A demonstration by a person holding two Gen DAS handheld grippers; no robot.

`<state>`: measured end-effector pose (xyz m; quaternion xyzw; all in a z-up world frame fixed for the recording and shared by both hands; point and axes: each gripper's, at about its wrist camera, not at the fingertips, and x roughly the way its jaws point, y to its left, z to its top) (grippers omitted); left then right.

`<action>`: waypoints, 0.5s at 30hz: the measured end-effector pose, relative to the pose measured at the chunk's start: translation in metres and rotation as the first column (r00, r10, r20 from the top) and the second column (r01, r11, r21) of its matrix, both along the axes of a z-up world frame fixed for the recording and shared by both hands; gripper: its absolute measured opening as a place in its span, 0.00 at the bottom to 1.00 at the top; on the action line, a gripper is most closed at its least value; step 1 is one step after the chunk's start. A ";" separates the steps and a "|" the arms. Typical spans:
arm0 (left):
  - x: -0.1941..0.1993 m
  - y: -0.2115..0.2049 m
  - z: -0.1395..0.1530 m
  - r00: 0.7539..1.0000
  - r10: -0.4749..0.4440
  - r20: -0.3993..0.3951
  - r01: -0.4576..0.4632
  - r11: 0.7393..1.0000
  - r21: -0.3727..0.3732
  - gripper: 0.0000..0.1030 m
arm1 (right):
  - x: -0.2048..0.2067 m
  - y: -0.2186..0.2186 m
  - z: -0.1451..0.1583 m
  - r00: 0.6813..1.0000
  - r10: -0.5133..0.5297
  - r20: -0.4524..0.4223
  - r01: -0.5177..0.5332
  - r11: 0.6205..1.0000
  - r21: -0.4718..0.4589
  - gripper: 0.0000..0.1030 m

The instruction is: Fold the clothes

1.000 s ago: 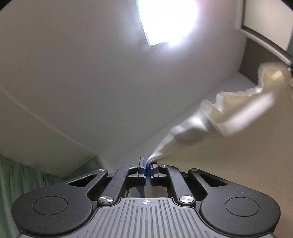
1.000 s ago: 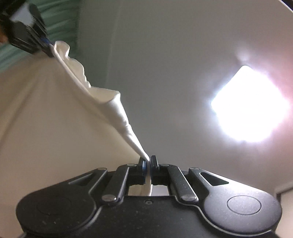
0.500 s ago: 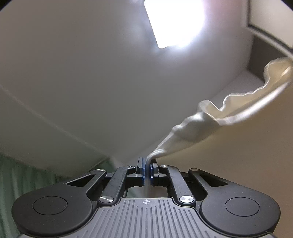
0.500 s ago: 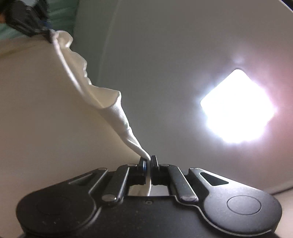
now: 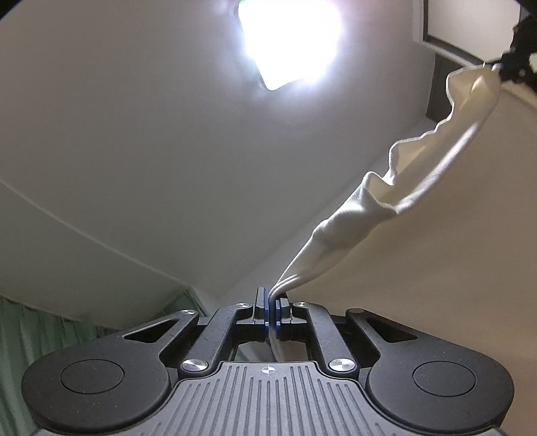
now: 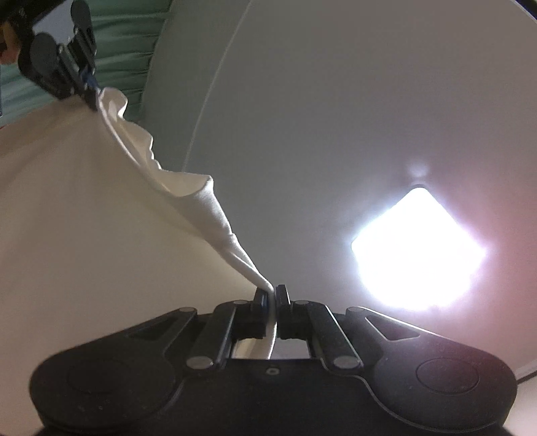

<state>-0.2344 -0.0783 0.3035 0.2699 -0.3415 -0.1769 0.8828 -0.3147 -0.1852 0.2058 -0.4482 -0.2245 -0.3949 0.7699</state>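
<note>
Since a second ago both views have swung, shifting the ceiling light [image 5: 288, 40]. Left gripper [image 5: 272, 303] and right gripper [image 6: 272, 295] are each clamped nearly closed on a corner of the cream garment [image 5: 396, 201], whose rippled upper edge stretches between their fingertips. Beyond the fingers lies only bare ceiling.

An indoor domestic room was indicated, most likely within a home. A plain white ceiling [image 5: 141, 141] was observed, fitted with a bright square light panel [image 5: 288, 43]. Green pleated curtains [image 6: 127, 43] were noted along one side. A dark-framed panel [image 5: 470, 30] was recorded high on one wall; whether a window or a door could not be determined.
</note>
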 end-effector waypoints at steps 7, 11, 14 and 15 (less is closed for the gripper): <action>-0.035 0.017 0.023 0.992 -0.046 0.114 0.052 0.998 -0.047 0.06 | 0.014 -0.026 0.014 0.997 -0.016 0.082 0.017 1.000 -0.016 0.05; -0.001 0.024 0.047 0.992 -0.054 0.111 0.059 0.997 -0.046 0.05 | 0.029 -0.050 0.031 1.000 -0.005 -0.005 0.005 0.998 0.055 0.05; 0.040 0.003 0.041 0.999 -0.043 0.026 0.043 0.999 0.016 0.05 | 0.079 -0.097 0.016 0.992 -0.017 -0.128 0.033 0.992 0.122 0.05; 0.060 -0.006 0.035 1.000 -0.030 -0.009 0.031 0.998 0.049 0.05 | 0.098 -0.114 0.006 0.984 -0.023 -0.174 0.048 0.989 0.142 0.05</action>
